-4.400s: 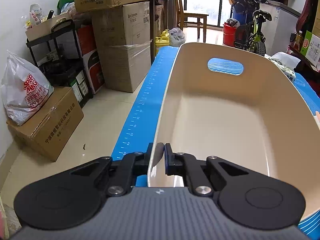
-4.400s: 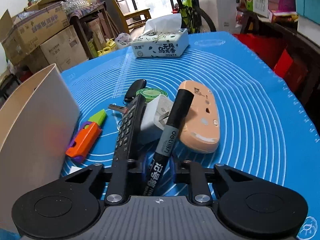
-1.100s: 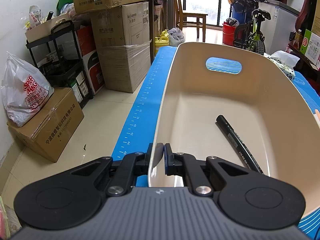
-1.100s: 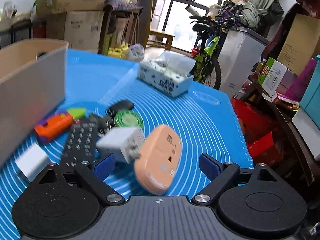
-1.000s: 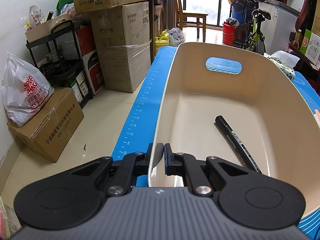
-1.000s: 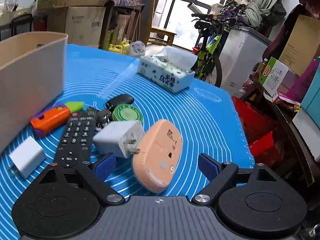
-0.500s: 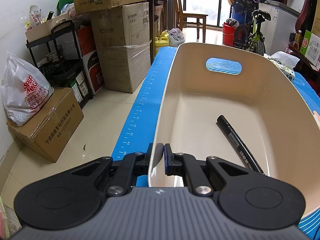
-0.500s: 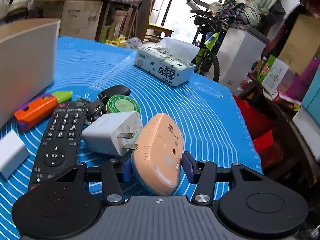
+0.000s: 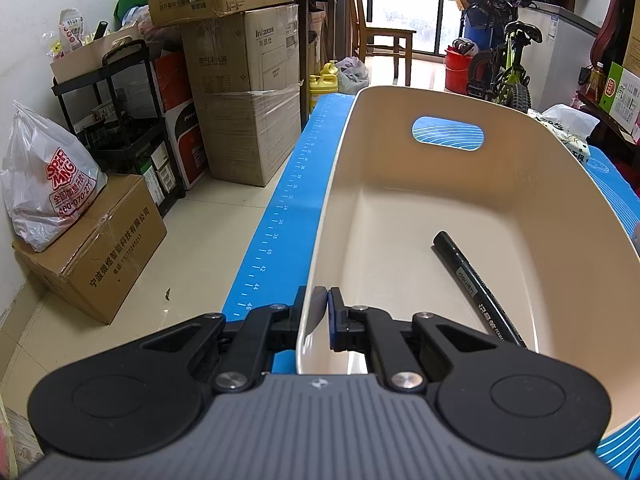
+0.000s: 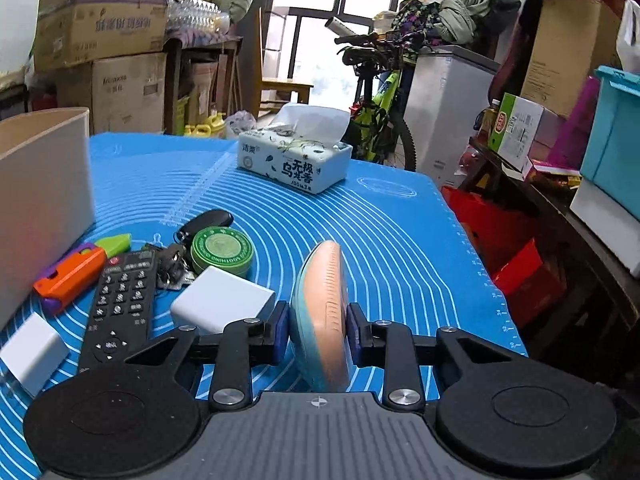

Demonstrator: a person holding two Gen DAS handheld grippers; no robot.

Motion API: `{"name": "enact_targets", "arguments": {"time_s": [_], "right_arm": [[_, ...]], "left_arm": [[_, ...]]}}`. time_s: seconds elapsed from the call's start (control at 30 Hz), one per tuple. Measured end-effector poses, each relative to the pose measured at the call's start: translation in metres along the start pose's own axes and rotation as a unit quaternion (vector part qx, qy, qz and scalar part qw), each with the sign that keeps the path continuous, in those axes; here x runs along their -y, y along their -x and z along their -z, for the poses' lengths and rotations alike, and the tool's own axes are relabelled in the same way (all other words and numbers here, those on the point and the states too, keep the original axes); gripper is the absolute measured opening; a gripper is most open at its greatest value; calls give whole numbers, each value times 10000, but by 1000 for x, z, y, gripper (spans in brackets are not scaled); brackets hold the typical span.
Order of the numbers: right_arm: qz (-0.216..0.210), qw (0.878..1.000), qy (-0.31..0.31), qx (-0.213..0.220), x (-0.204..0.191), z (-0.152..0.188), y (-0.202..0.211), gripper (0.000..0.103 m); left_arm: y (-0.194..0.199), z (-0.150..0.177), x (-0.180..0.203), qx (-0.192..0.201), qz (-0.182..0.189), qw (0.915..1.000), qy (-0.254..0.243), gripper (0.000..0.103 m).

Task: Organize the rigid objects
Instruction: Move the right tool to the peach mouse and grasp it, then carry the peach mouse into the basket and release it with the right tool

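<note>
My left gripper is shut on the near rim of a cream bin. A black marker lies inside the bin. My right gripper is shut on a peach computer mouse, held on edge above the blue mat. On the mat to its left lie a black remote, a white charger, a green tin, keys with a black fob, an orange and green toy knife and a small white block. The bin's wall stands at far left.
A tissue pack sits at the mat's far side. Cardboard boxes, a black shelf cart and a plastic bag stand on the floor left of the table. A bicycle and red boxes are to the right.
My right gripper has closed on the peach mouse and lifted it, turning it on edge. The left gripper and bin have not moved.
</note>
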State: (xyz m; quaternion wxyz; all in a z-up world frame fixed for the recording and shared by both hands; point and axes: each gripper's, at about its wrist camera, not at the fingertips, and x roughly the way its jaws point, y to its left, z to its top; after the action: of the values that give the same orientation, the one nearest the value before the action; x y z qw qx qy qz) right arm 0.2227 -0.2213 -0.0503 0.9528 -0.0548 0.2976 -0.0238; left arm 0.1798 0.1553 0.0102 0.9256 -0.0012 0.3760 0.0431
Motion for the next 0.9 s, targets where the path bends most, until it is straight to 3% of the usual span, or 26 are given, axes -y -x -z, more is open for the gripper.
{"name": "enact_targets", "arguments": {"time_s": [0.53,0.9], "right_arm": [[-167,9965,156,803,-20,-30,52,36],[-1245,9789,469,1548,-91,-87,103,36]], "left_arm": [[0,0,-1,-1,1,10000,-1,10],[0,0,0,1,16,10000,3,10]]}}
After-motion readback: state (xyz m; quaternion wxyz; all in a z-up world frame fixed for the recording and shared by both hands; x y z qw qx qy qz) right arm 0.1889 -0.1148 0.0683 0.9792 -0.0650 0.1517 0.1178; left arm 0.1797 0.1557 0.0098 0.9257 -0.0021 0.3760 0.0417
